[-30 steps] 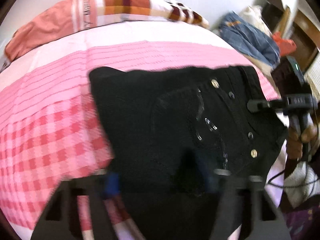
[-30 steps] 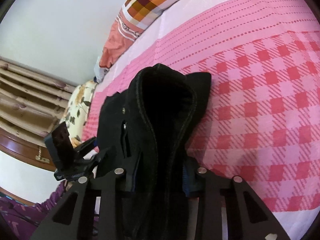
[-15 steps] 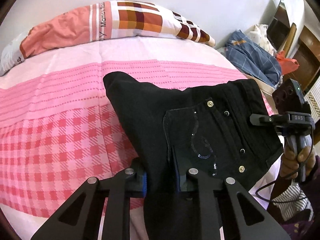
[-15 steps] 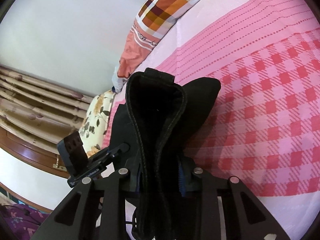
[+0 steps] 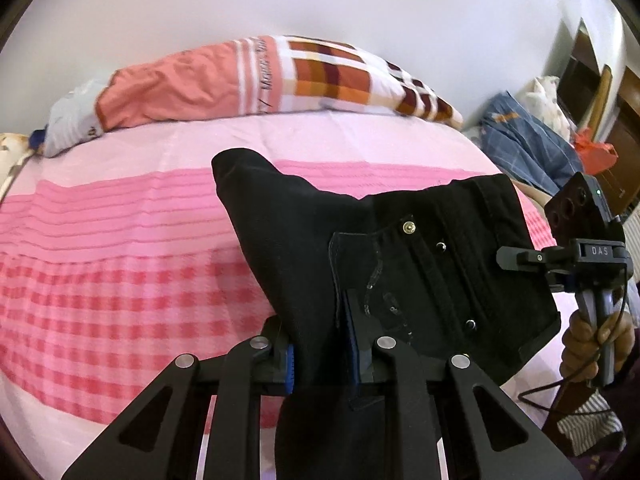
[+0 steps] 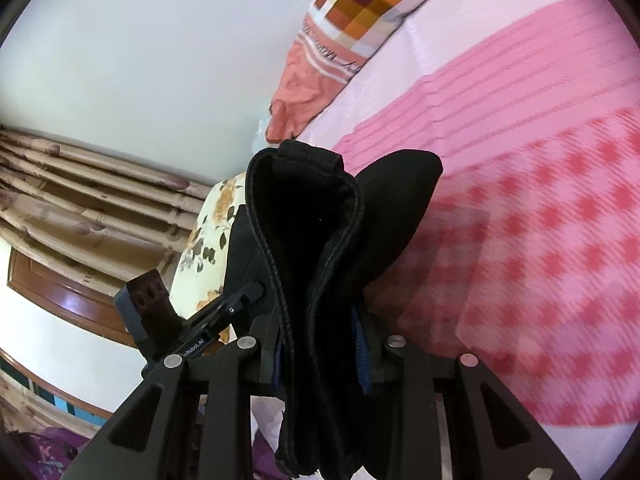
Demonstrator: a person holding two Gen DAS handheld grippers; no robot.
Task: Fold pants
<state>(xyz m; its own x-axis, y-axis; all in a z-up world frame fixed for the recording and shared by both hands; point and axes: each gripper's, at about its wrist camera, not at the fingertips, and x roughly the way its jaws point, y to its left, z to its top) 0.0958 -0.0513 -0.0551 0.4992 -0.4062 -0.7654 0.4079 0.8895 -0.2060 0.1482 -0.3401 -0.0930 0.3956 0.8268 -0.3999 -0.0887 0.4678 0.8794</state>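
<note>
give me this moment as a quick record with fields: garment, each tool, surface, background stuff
garment: black pants, held up over the bed by both tools
left tool: shut on pants near the rear pocket
right tool: shut on the waistband
surface: pink checked bedsheet
pillow: orange and plaid pillow by the wall
background: blue clothes pile at the right of the left wrist view; curtain in the right wrist view

Bright even daylight, soft shadows, strong fisheye bending at edges, checked bedspread [image 6: 540,280] motion-blurred (right view).
</note>
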